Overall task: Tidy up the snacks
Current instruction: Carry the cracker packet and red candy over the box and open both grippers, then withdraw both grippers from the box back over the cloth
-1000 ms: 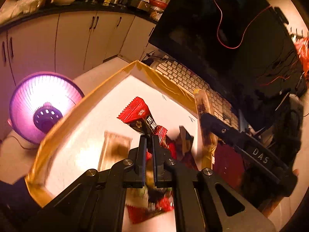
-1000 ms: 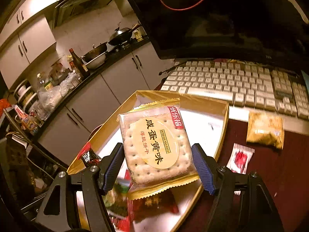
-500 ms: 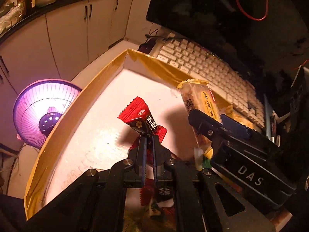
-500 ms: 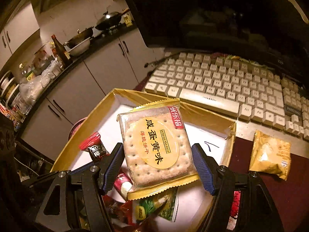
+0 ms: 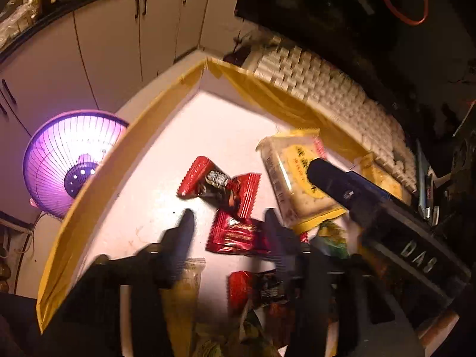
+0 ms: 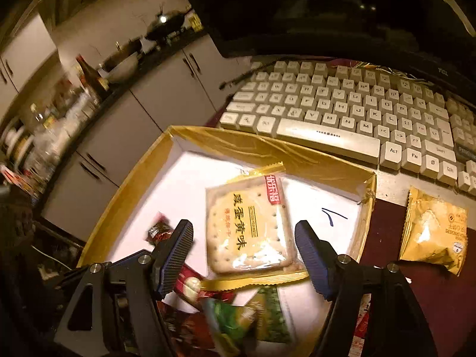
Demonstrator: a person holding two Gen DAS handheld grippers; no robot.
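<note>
A gold-rimmed box [image 5: 142, 125] with a white floor holds the snacks. My left gripper [image 5: 227, 223] is open above the box. The red candy packet [image 5: 208, 178] lies loose on the floor beyond its fingertips, next to other red wrappers [image 5: 238, 235]. My right gripper [image 6: 244, 238] is open, and the cracker packet [image 6: 250, 226] lies between its spread fingers on the box floor [image 6: 190, 178]. The cracker packet also shows in the left wrist view [image 5: 297, 175], partly behind the right gripper's blue finger [image 5: 333, 178].
A white keyboard [image 6: 357, 110] lies behind the box, under a dark monitor [image 5: 357, 15]. A yellow snack bag [image 6: 431, 232] lies on the dark red table right of the box. Green and red packets [image 6: 238, 312] pile at the box's near end. A glowing purple heater [image 5: 71, 160] stands left.
Both grippers opened. The left let go of the red candy packet, which now lies in the box. The right let go of the cracker packet, which dropped to the box floor.
</note>
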